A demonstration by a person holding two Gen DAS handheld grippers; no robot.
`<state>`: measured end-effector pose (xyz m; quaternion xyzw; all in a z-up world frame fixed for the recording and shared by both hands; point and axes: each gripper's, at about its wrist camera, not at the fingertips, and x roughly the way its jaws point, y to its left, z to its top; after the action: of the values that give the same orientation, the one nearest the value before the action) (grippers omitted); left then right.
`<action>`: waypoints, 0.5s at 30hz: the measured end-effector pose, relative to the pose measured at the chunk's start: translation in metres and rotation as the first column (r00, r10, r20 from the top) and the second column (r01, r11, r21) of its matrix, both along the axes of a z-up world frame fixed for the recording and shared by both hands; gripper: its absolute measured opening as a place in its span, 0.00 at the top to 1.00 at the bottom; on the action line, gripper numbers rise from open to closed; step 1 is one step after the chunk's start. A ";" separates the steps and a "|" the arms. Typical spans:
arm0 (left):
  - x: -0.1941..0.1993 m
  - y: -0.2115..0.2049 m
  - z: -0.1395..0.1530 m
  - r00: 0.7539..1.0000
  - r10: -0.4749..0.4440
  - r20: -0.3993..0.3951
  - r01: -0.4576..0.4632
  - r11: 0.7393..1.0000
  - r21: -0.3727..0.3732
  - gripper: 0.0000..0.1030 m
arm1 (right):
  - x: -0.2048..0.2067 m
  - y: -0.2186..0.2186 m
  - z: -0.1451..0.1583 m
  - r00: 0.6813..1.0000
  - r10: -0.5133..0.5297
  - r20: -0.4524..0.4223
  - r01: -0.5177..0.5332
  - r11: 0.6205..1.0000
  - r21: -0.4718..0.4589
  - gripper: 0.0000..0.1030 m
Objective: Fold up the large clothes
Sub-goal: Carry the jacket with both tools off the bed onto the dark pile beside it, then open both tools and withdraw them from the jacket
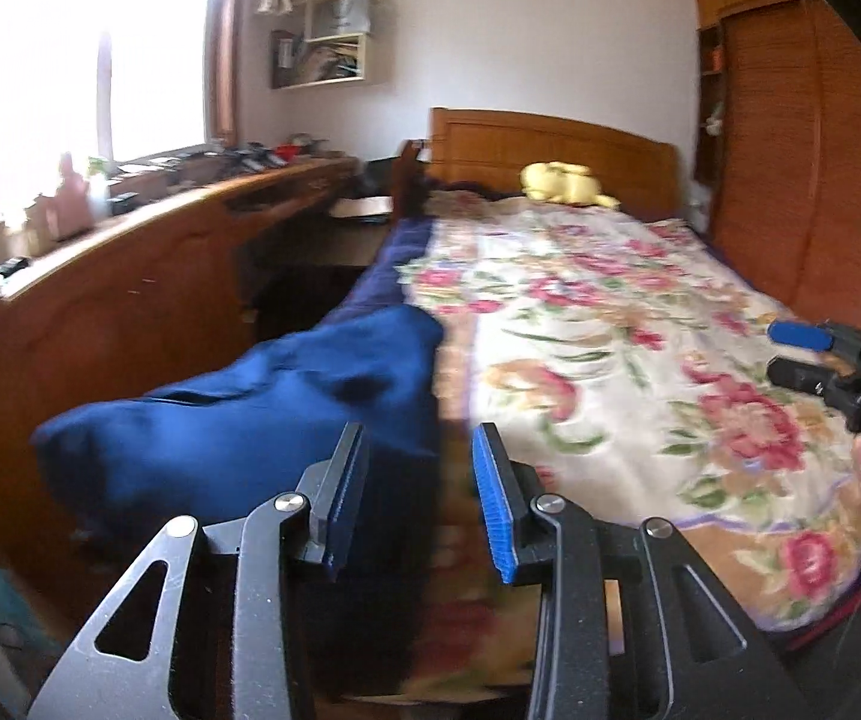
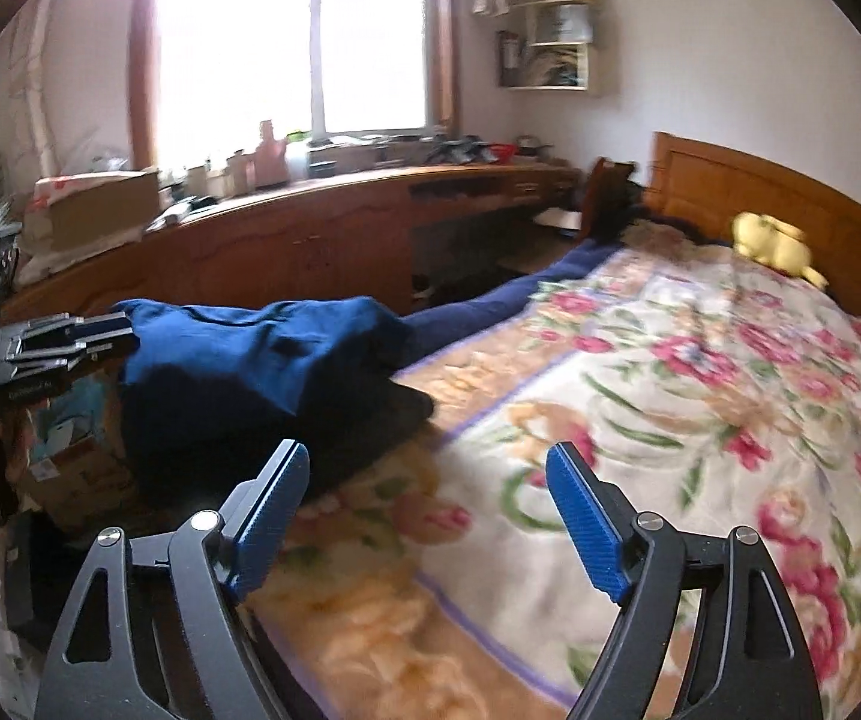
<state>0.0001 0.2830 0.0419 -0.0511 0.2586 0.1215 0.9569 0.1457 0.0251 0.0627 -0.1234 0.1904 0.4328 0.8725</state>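
Left gripper [image 1: 421,450]: jaws partly apart, nothing between. Right gripper [image 2: 430,468]: jaws wide, empty. Beyond both, blue garment [image 1: 262,396] heaped at left edge of bed [image 1: 640,324], partly overhanging. Yellow plush [image 1: 562,183] near headboard [image 1: 550,144].

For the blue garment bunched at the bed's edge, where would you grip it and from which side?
Probably the raised top fold of the blue garment, approached from the foot of the bed. It sits heaped at the floral bedspread's window-side edge, part hanging over, so that ridge offers loose cloth. Both hand-held grippers, left and right, are open and empty.
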 end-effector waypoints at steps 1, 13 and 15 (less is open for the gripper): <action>0.006 -0.011 -0.003 1.000 -0.007 -0.005 0.007 1.000 -0.001 0.64 | -0.002 -0.010 -0.003 1.000 -0.022 0.003 0.022 1.000 -0.004 0.20; 0.062 -0.138 -0.030 0.990 -0.138 -0.026 0.139 0.990 0.030 0.64 | -0.031 -0.110 -0.033 0.969 -0.247 -0.017 0.248 0.969 0.017 0.14; 0.067 -0.155 -0.032 0.986 -0.163 -0.025 0.164 0.986 0.027 0.64 | -0.038 -0.122 -0.035 0.960 -0.280 -0.020 0.281 0.959 0.025 0.13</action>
<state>0.0674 0.1284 0.0097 -0.0145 0.2711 0.0468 0.9613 0.1082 -0.0966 0.0280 -0.0796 0.2072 0.3084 0.9250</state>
